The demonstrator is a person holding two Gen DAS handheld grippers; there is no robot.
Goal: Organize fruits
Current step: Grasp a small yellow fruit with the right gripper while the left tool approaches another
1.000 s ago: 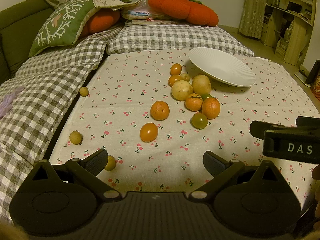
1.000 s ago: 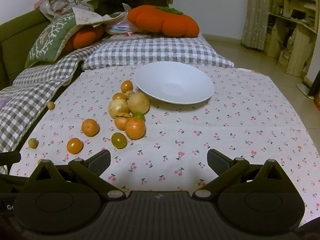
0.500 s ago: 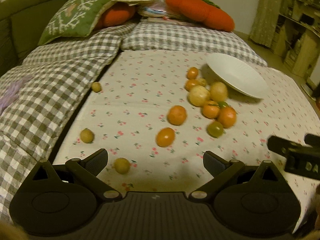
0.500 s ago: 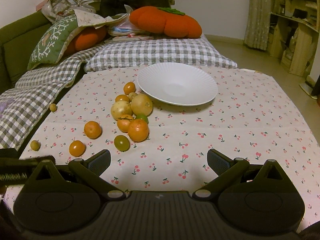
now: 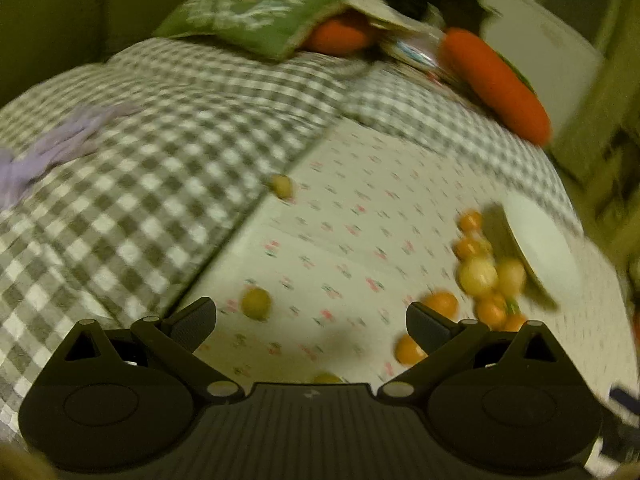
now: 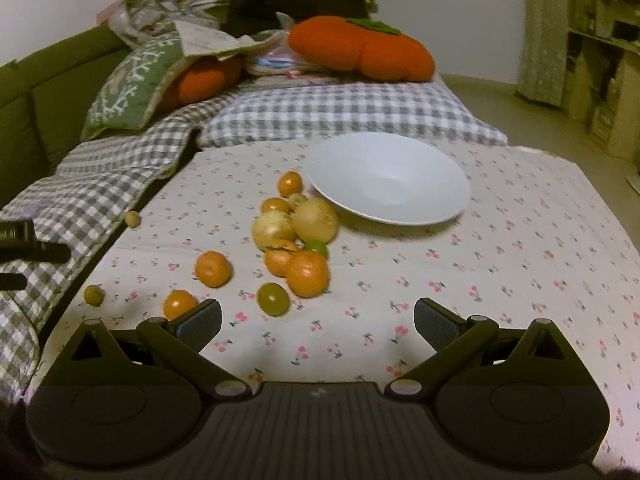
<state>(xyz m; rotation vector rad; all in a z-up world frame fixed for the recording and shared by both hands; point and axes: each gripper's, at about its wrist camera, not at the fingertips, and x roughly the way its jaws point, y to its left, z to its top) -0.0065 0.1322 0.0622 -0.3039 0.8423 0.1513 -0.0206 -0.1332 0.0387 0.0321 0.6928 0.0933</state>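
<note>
- Left wrist view: the picture is blurred. The left gripper (image 5: 311, 314) has its jaws spread wide and holds nothing. A small yellow-green fruit (image 5: 256, 303) lies on the cherry-print cloth (image 5: 360, 208), just ahead of the left finger. Another small fruit (image 5: 281, 186) sits at the cloth's edge, far from the white plate (image 5: 540, 244), beside the checked blanket (image 5: 160, 128).
- The cluster of fruits (image 5: 486, 276) lies next to the plate, on its near-left side.
- Right wrist view: this picture is sharp. The right gripper (image 6: 318, 324) is also spread open and empty. The plate (image 6: 432, 168) holds no fruit, so the sorting looks not yet begun.
- The two pale round fruits (image 6: 314, 219) touch the plate's near rim. An orange mandarin (image 6: 308, 274) and a green fruit (image 6: 273, 299) lie further from the plate, toward the gripper. A single mandarin (image 6: 213, 268) lies apart, left of them.
- Handling, as a judgement: the fruits seem light, round and smooth, so they may roll. The soft ones could bruise. A grip across the widest middle, with gentle pressure, seems best.
- Only the right view shows the plate's inside and each fruit clearly. Only the left view shows the small fruit close between its own fingers.
</note>
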